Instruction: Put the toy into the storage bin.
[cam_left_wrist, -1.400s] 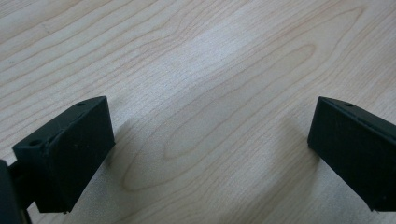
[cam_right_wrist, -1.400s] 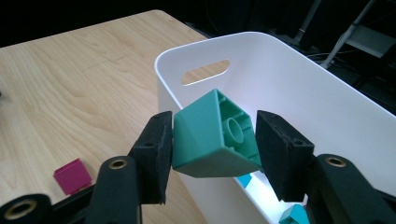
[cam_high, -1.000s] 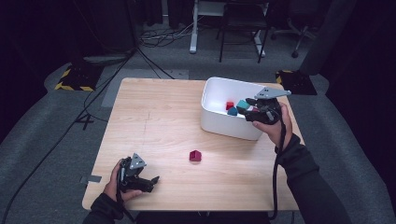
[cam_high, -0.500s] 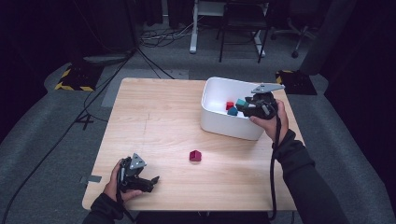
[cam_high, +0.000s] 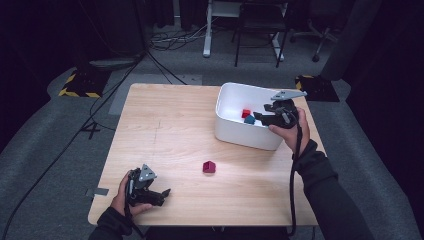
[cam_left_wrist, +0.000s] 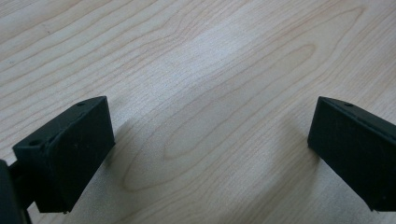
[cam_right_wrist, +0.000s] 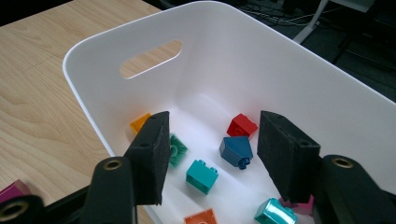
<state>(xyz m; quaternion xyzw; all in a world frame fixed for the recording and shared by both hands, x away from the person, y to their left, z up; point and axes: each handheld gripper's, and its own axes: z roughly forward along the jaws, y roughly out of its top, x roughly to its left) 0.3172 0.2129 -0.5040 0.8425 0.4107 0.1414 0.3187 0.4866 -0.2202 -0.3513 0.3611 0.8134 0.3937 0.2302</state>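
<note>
1. Over the white bin (cam_high: 240, 135) at two o'clock on the tabletop (cam_high: 170, 130), the right gripper (cam_right_wrist: 212, 154) hangs with fingers wide and empty.
2. Dark blue block (cam_right_wrist: 236, 150) lies in the bin below.
3. Left gripper (cam_high: 152, 192), at seven o'clock, rests with fingers wide.

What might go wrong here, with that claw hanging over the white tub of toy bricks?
The right gripper hangs open over the white tub; lowered carelessly, a jaw might knock its near rim and shift the tub. The dark red brick lies alone mid-table, apart from both grippers, and may be overlooked. The left gripper rests open by the table edge, where it might slide off.
</note>
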